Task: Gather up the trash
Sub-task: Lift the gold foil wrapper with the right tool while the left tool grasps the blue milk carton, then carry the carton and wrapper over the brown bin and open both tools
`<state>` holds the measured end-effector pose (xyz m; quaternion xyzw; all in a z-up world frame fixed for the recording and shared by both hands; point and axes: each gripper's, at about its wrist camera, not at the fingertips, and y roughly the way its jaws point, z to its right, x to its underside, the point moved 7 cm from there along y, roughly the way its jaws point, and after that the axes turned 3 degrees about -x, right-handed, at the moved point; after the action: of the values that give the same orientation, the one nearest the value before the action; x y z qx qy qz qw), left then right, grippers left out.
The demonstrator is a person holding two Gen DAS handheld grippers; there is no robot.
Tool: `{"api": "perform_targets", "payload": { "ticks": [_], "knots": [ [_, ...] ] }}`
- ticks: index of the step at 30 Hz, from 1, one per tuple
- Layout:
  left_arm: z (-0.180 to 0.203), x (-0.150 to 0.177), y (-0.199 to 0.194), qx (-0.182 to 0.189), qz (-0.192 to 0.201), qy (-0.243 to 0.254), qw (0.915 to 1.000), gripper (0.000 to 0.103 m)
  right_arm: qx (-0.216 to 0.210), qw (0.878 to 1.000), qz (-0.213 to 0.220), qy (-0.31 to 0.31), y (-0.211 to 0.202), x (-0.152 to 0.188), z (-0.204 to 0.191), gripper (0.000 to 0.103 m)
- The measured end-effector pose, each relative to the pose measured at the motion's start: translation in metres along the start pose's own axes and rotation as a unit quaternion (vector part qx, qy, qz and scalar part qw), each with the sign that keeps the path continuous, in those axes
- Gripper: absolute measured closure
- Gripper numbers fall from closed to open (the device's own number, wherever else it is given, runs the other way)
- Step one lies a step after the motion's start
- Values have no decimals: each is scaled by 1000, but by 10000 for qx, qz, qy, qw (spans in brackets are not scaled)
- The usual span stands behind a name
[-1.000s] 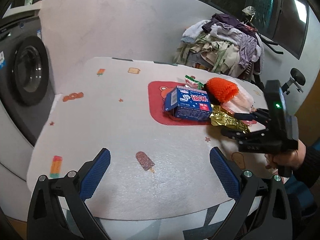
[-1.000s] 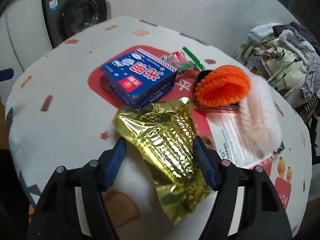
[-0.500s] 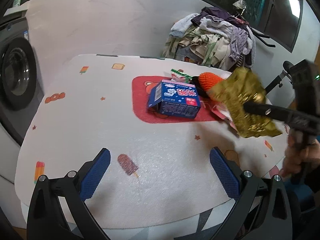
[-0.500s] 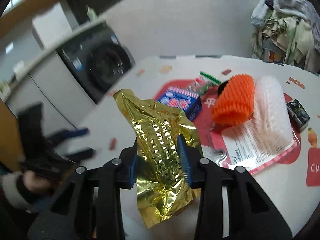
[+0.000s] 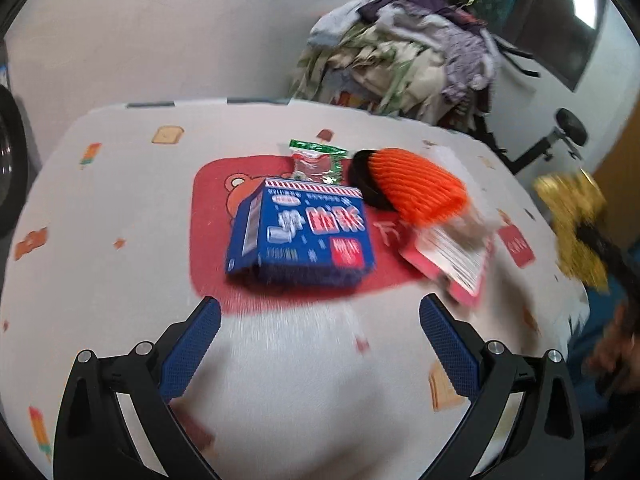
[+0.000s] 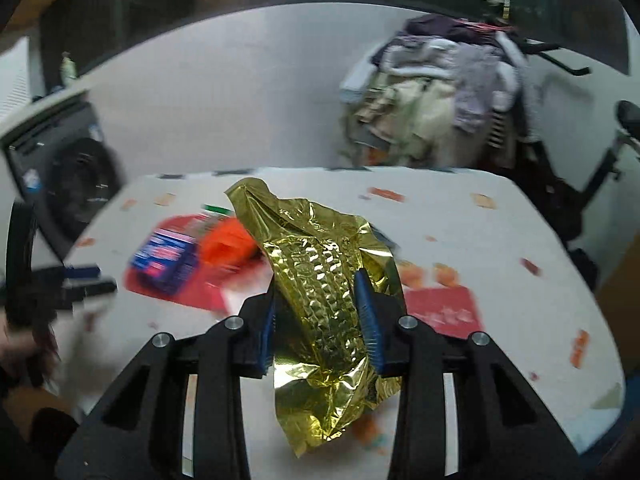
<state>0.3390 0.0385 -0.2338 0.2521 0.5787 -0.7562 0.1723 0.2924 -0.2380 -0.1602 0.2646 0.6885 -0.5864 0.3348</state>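
Washing machine (image 6: 76, 184): dark front, beyond the table's left edge.

Table (image 5: 120, 184): pale cover printed with toast and ice lollies, red mat (image 5: 212, 208) at the middle.

Left gripper (image 5: 320, 344): blue pads spread wide, nothing between them, hovering above the near edge and aimed at the blue box.

Blue box (image 5: 304, 236): cardboard, red and white lettering, lying on the red mat, mid-table.

Green-and-clear wrapper (image 5: 318, 160): flat on the mat, just behind the blue box, toward the far edge.

Orange knitted piece (image 5: 416, 188): beside the box on its right, resting against a dark round item.

Pink-edged package (image 5: 452, 256): printed white label, right of the orange piece, partly off the mat; blurred.

Gold foil bag (image 6: 324, 288): crumpled, pinched at its middle between the right gripper's (image 6: 320, 316) blue pads, held clear above the table near its right edge.

Clothes heap (image 5: 404, 52): piled beyond the far right corner.
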Motion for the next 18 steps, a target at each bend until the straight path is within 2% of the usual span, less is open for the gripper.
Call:
{"api": "perform_targets", "payload": {
  "ticks": [5, 9, 12, 13, 14, 18],
  "knots": [
    [9, -24, 39, -111, -311, 182, 9993, 6, 151, 9995, -67, 275, -4, 24, 33, 66],
    [11, -32, 67, -379, -567, 352, 9971, 6, 187, 9992, -82, 349, -4, 35, 38, 66],
    [7, -30, 77, -469, -705, 235, 9961, 6, 179, 9992, -125, 326, -6, 42, 36, 66],
    [5, -30, 78, -499, -717, 184, 9960, 11, 173, 9992, -135, 320, -7, 44, 35, 66],
    [4, -29, 77, -480, -692, 175, 9963, 22, 161, 9993, -142, 321, -8, 47, 33, 66],
    [7, -22, 57, -436, -555, 162, 9974, 23, 95, 9992, -148, 359, -13, 49, 30, 66]
  ]
}}
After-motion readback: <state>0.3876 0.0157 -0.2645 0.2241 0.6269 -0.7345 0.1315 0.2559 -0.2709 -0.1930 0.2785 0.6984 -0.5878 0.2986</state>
